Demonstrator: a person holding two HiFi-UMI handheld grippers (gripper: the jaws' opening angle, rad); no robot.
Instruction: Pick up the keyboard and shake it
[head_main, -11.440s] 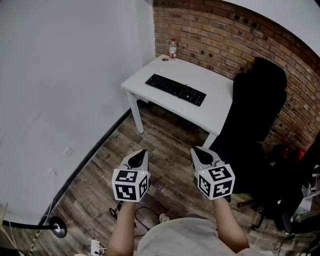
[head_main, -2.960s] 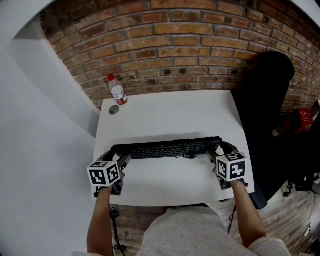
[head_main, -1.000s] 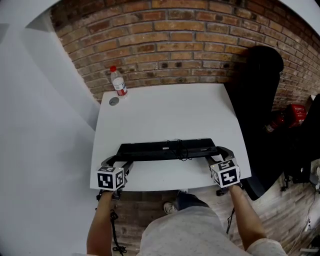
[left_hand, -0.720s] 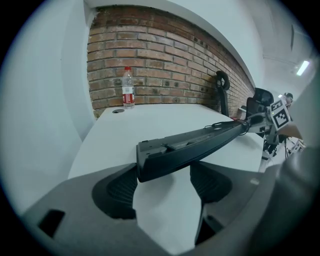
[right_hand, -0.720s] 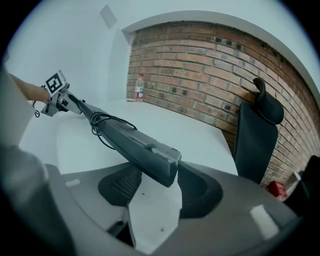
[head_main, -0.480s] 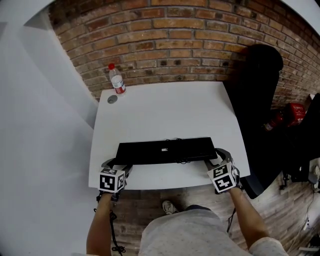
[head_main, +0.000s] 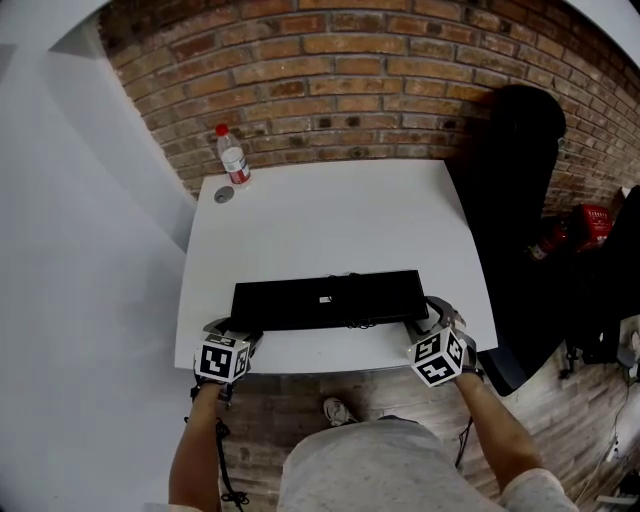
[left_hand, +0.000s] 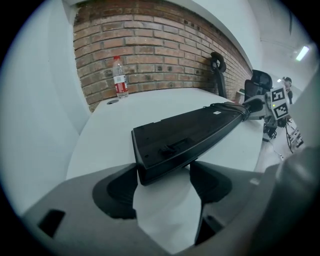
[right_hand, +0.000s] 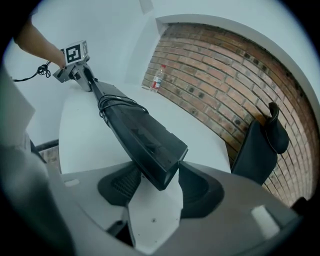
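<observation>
I'm holding the keyboard (head_main: 325, 300) by its 2 short ends, and the coming shake is turning on that. Its long axis is running side to side, parallel to the near edge of the white table (head_main: 330, 215), straight from 1 pair of tongs to the other, so neither hand is sitting nearer than the other.

The left gripper (head_main: 236, 326) is pinching the left end over the table's near left corner, and the left gripper view is showing that end wedged between the 2 pads. The right gripper (head_main: 428, 316) is pinching the right end over the table's near right corner. Its jaws have just been opening a touch, with the end lying between the pads and both pressing on it.

The keyboard is hanging over the table's near strip, and I'm judging it clear of the surface, since both gripper views are showing white tabletop beneath it.

It is looking black, slim and rigid, with its underside turned up and no keys showing. A small pale label is sitting mid-panel, a folded foot is lying near the left end, and the cable (right_hand: 117, 105) is looping in a bundle against it.

I'm reckoning both hands need to be moving as 1, because any twist between the ends could be levering it out of a pinch. The bottle (head_main: 233, 160) is standing at the table's far left corner, well apart
</observation>
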